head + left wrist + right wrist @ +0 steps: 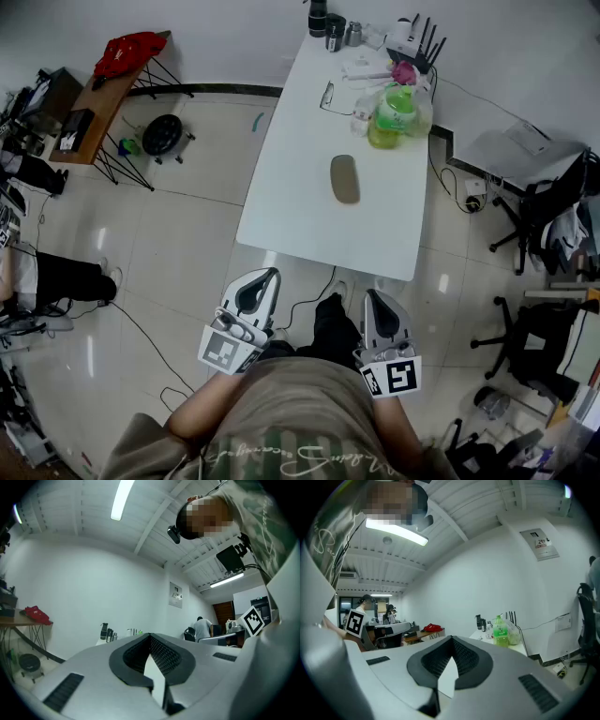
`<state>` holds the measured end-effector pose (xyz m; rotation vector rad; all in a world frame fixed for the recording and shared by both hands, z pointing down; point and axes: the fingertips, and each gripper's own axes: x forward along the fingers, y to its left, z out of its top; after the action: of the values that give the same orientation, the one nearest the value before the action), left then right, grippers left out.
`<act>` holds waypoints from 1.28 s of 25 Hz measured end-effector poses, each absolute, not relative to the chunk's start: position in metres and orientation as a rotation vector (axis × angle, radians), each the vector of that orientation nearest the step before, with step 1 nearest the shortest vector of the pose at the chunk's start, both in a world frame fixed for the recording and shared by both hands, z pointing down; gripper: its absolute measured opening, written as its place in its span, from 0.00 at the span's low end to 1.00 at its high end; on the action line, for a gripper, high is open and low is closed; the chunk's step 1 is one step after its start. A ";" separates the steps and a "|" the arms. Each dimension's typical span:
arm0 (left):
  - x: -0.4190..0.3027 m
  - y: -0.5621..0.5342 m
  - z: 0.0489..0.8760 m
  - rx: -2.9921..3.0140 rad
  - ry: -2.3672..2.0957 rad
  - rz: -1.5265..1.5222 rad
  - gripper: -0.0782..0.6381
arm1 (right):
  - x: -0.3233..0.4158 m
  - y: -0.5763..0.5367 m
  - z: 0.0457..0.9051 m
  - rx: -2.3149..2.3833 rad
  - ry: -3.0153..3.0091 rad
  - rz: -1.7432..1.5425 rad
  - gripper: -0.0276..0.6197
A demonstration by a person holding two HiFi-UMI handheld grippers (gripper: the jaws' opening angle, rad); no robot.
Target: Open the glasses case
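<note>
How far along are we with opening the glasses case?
Nothing done yet: the glasses case lies closed on the white table. In hand: nothing; left claw and right claw are shut, empty, short of the table. Left: reach, grip and open the case.

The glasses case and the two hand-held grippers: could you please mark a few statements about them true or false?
1. The glasses case lies closed on the white table. True.
2. The left hand-held gripper grips the case. False: it is shut on nothing, short of the table.
3. The right hand-held gripper has its jaws together, empty. True.
4. The green bottle stands nearer the person than the case. False: it stands beyond the case.
</note>
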<state>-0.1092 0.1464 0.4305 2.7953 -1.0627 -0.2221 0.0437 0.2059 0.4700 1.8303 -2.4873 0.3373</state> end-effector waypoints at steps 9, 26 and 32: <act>-0.117 0.141 0.456 2.781 -1.045 -0.177 0.09 | 0.039 0.191 0.491 1.828 -2.458 0.349 0.05; -0.024 0.064 0.460 2.843 -0.961 -0.138 0.09 | 0.082 0.116 0.493 1.676 -2.550 0.359 0.05; 0.030 0.015 0.435 2.837 -1.043 -0.196 0.09 | 0.126 0.058 0.487 1.545 -2.656 0.357 0.05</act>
<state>0.0299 0.0149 0.4349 2.8374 -1.0430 -0.1963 0.1263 0.0576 0.4870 1.5452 -2.6563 0.3565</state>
